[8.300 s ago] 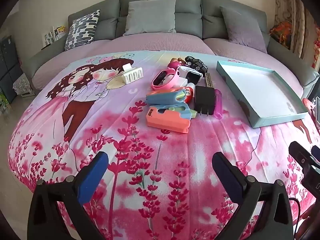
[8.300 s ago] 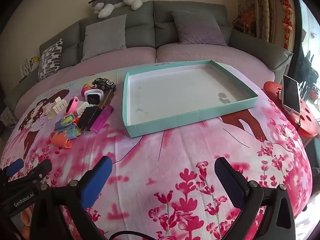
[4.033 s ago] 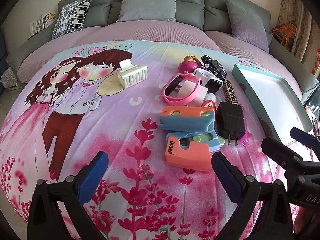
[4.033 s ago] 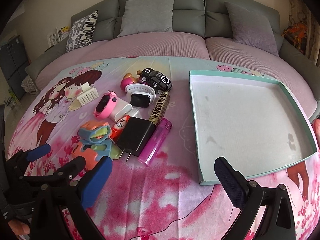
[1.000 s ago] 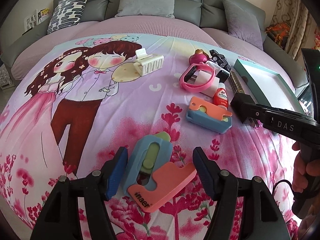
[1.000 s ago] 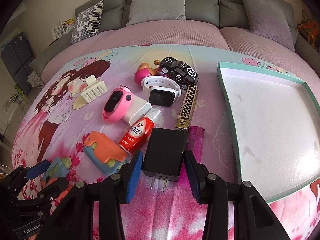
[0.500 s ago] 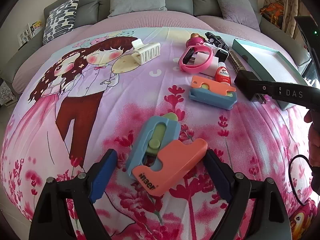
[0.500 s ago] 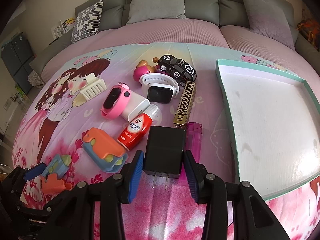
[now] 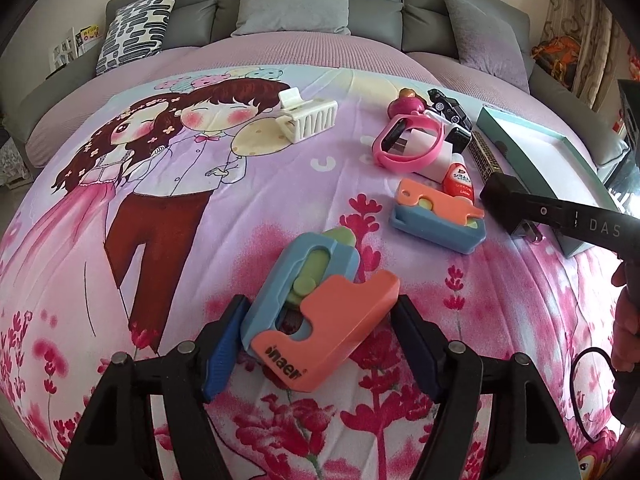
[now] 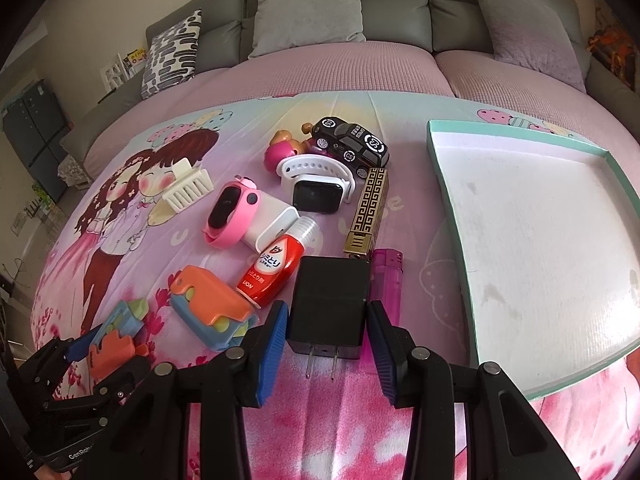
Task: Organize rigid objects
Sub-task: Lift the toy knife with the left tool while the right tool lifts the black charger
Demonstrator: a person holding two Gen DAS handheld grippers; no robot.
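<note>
- Left claw [image 9: 320, 320] of mine stands half spread. Its jaws have just been closing around the blue-and-orange plastic toy pistol [image 9: 340, 320], with the pads beside it but not pressing.
- My right claw [image 10: 326, 320] is narrow and clamped on the black plastic plug charger [image 10: 328, 292], prongs toward me.
- Just beyond that claw, a red squeeze bottle [image 10: 276, 268] lies left of the charger and a purple lighter [image 10: 386, 276] lies to the right.
- Farther right lies the shallow teal-rimmed white tray [image 10: 540, 240].
</note>
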